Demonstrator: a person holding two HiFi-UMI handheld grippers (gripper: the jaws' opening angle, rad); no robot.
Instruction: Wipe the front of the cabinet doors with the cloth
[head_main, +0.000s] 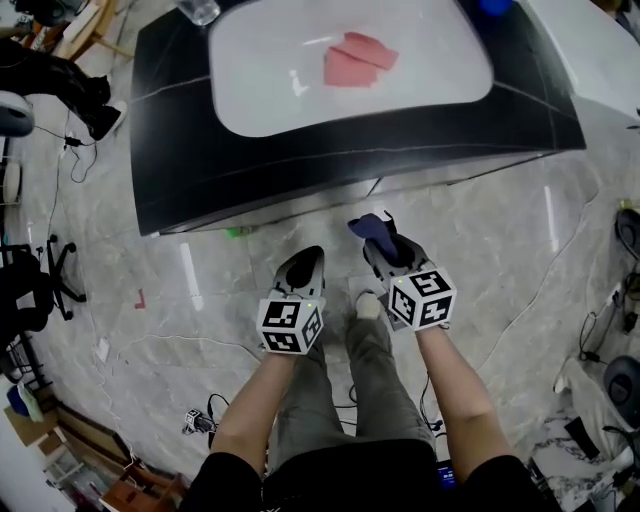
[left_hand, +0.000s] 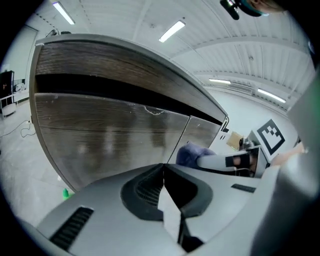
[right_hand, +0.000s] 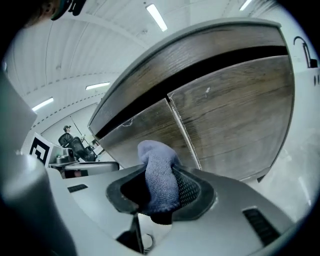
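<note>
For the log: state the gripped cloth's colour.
Blue-grey knitted cloth, clearest in the right gripper view.

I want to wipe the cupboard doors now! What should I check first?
1. Cloth held firmly: ok. The blue cloth is pinched in the right gripper and sticks out past its jaws.
2. Left gripper out of the way: ok. It is shut, holds nothing, and sits beside the right one.
3. Cloth pointed at the doors: ok. The cabinet doors are straight ahead, and the cloth lines up near the seam between them.
4. Doors shut: ok. Both look closed and flush.
5. Cloth touching the door: cannot tell. No view shows whether there is a gap.
</note>
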